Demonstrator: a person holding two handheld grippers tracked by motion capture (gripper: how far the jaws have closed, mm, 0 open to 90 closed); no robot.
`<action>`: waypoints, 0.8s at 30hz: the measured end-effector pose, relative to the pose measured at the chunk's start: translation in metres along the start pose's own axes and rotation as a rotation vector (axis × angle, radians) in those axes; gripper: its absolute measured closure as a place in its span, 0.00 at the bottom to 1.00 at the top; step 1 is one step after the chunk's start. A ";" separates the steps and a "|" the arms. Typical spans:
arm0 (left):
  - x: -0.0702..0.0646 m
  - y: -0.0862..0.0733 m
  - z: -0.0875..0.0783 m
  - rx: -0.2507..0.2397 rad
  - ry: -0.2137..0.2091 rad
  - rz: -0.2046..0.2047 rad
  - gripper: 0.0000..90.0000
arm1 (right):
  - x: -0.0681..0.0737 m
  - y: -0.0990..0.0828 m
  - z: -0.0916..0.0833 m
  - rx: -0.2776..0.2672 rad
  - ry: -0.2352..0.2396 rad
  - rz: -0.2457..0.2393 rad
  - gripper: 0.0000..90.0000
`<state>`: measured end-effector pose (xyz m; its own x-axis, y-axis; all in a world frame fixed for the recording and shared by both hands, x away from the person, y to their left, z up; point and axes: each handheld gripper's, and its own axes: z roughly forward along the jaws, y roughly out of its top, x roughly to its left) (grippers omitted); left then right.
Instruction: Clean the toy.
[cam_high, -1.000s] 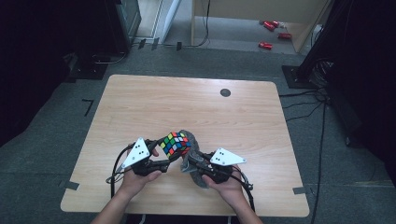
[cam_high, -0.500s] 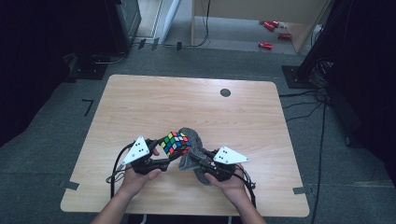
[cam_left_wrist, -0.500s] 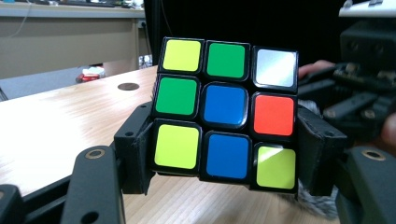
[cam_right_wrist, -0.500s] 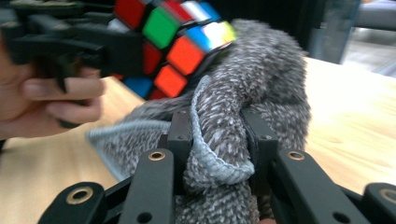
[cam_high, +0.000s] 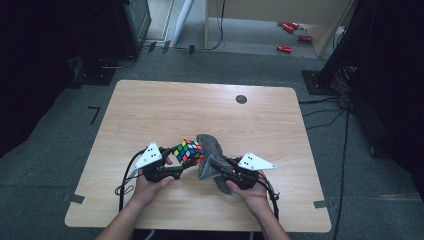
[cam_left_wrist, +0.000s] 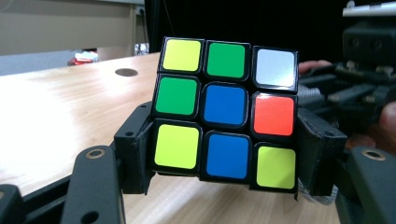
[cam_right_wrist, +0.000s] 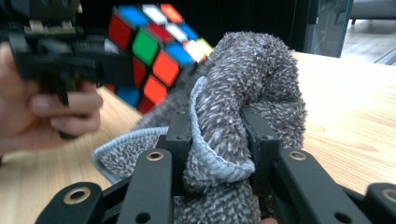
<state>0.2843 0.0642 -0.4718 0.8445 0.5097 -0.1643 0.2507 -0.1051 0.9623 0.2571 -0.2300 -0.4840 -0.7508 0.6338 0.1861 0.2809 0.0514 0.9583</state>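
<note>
The left hand-held gripper (cam_left_wrist: 224, 186) pinches a Rubik's cube (cam_left_wrist: 225, 112) between its two black jaws, which press on the cube's left and right sides in the left gripper view; the face toward that camera shows yellow, green, blue, white and orange squares. In the high view this left hand-held gripper (cam_high: 172, 170) sits just left of centre in the lower half of the frame, with the cube (cam_high: 189, 151) lifted off the surface (cam_high: 150, 110).

The right hand-held gripper (cam_right_wrist: 217, 135) is clamped on a fold of grey microfibre cloth (cam_right_wrist: 247, 79), its light blue stitched hem bunched between the jaws. In the high view the right hand-held gripper (cam_high: 220, 167) and the cloth (cam_high: 210, 150) lie just right of the cube, the cloth touching it.

In the right gripper view the cube (cam_right_wrist: 154, 51) appears at upper left, behind the cloth, with the person's left hand (cam_right_wrist: 46, 112) at far left.
</note>
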 end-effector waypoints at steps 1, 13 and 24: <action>-0.002 0.000 0.001 0.001 -0.001 0.000 0.39 | 0.003 0.000 0.001 0.005 0.007 -0.009 0.74; -0.005 0.007 -0.001 -0.028 -0.014 0.008 0.39 | 0.026 -0.006 0.015 0.121 0.032 -0.125 0.76; -0.002 0.009 -0.005 -0.021 -0.011 0.027 0.39 | 0.025 0.003 0.009 0.010 0.027 -0.069 0.75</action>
<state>0.2822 0.0661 -0.4618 0.8561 0.4974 -0.1402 0.2173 -0.1005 0.9709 0.2445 -0.2075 -0.4788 -0.7843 0.6075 0.1257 0.2338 0.1017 0.9670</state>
